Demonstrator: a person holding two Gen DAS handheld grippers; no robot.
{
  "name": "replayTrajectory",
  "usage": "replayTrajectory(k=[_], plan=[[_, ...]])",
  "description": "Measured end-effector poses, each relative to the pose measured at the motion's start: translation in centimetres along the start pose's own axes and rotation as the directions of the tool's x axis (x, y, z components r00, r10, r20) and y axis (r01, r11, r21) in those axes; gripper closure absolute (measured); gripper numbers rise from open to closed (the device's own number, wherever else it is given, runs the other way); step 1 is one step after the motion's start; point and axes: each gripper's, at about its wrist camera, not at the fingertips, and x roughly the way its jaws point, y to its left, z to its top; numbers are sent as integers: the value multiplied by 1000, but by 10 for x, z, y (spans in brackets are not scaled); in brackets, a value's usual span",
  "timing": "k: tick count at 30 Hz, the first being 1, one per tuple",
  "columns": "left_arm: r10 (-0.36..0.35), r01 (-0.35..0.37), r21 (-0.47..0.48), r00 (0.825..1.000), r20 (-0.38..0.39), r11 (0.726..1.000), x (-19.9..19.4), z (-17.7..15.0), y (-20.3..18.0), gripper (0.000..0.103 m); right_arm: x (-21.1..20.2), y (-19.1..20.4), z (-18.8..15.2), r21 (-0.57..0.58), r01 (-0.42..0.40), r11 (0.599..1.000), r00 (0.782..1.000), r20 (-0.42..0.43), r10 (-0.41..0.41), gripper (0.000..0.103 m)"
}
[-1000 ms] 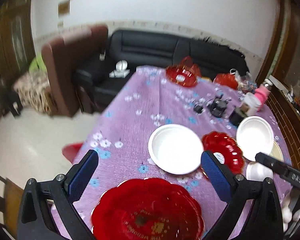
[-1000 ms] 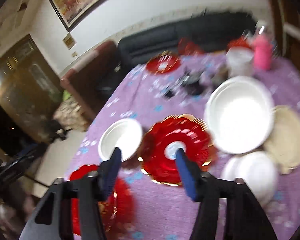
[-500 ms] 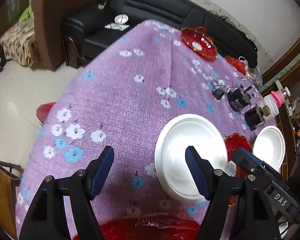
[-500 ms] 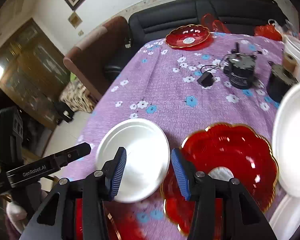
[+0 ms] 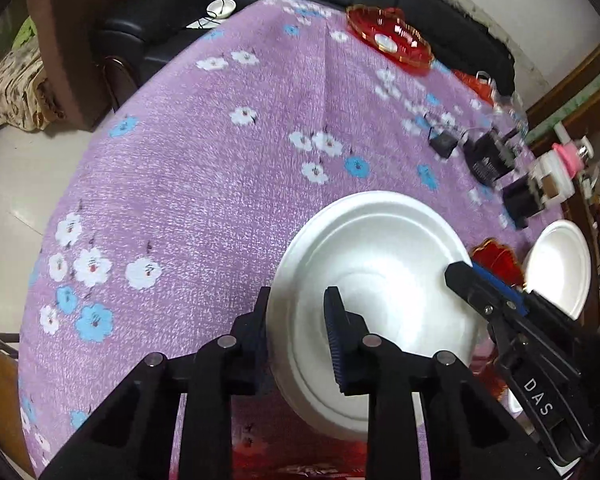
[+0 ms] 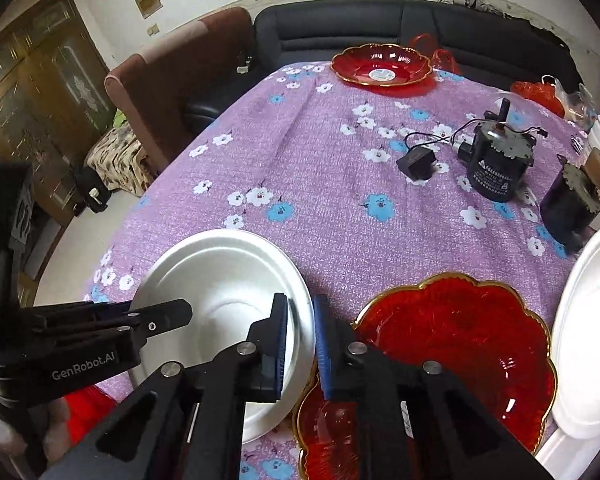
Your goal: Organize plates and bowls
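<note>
Left wrist view shows the left gripper (image 5: 298,320) pinching the near-left rim of the white plate (image 5: 384,280). One finger sits outside the rim and the blue pad (image 5: 336,340) sits inside the plate. Its jaws have just been closing, and the rim is between them now.

Right wrist view shows the right gripper (image 6: 300,340) with its two blue pads close together on the right rim of the same white plate (image 6: 220,292). Its jaws have just been closing too, and the thin rim is squeezed between them. So both grippers hold one plate, one on each side.

The white plate lies on the purple flowered tablecloth (image 6: 340,160). Just right of the plate is a big red plate with a gold edge (image 6: 460,340), and the white plate's rim seems to touch or overlap it. Right of the red plate is another white plate (image 6: 592,340). Far beyond the white plate, at the back edge of the tablecloth, sits a red bowl (image 6: 382,66). Between that bowl and the plates are two small black motors (image 6: 496,164) with wires. Behind the table is a black sofa (image 6: 380,20), and left of it a brown chair (image 6: 180,80).
</note>
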Motion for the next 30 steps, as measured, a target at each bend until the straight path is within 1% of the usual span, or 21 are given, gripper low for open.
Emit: replayTrajectory(k=[2, 4, 5, 6, 7, 8, 10, 13, 16, 18, 20, 23, 27, 30], plan=[[-13, 13, -8, 999, 34, 1000, -18, -2, 0, 79, -11, 1, 0, 24, -30, 999, 999, 17, 29, 90], [-26, 27, -7, 995, 93, 1000, -50, -11, -2, 78, -27, 5, 1, 39, -61, 997, 997, 42, 60, 90], [-23, 24, -4, 993, 112, 1000, -60, -15, -3, 77, -36, 9, 1, 42, -77, 996, 996, 55, 75, 90], [-14, 14, 4, 989, 146, 1000, -78, -23, -5, 76, -46, 14, 0, 41, -96, 994, 993, 68, 93, 90], [-11, 9, 10, 984, 175, 1000, -94, -33, -5, 73, -61, 20, -3, 36, -122, 992, 989, 86, 119, 90], [-9, 6, 13, 982, 190, 1000, -103, -40, -6, 70, -68, 25, -6, 30, -136, 990, 987, 93, 132, 90], [7, -11, 19, 974, 227, 1000, -126, -61, -4, 67, -90, 40, -17, 4, -166, 986, 980, 112, 164, 90], [43, -45, 3, 964, 264, 999, -150, -101, 5, 62, -112, 61, -40, -36, -206, 978, 970, 122, 209, 90], [89, -89, -14, 954, 285, 996, -155, -127, 13, 62, -118, 82, -67, -66, -228, 971, 967, 98, 234, 90], [96, -91, -29, 954, 285, 995, -153, -143, 20, 62, -114, 92, -82, -90, -216, 972, 971, 82, 224, 89], [113, -105, -43, 953, 280, 994, -147, -152, 26, 62, -106, 97, -95, -98, -209, 973, 975, 58, 215, 89], [121, -107, -67, 960, 252, 992, -132, -160, 36, 62, -92, 98, -109, -78, -215, 973, 976, 18, 217, 89], [118, -100, -94, 969, 217, 991, -114, -166, 46, 62, -75, 98, -123, -62, -201, 978, 980, -6, 201, 89], [111, -89, -108, 969, 221, 990, -113, -170, 45, 62, -71, 94, -129, -50, -196, 979, 981, -16, 195, 89]])
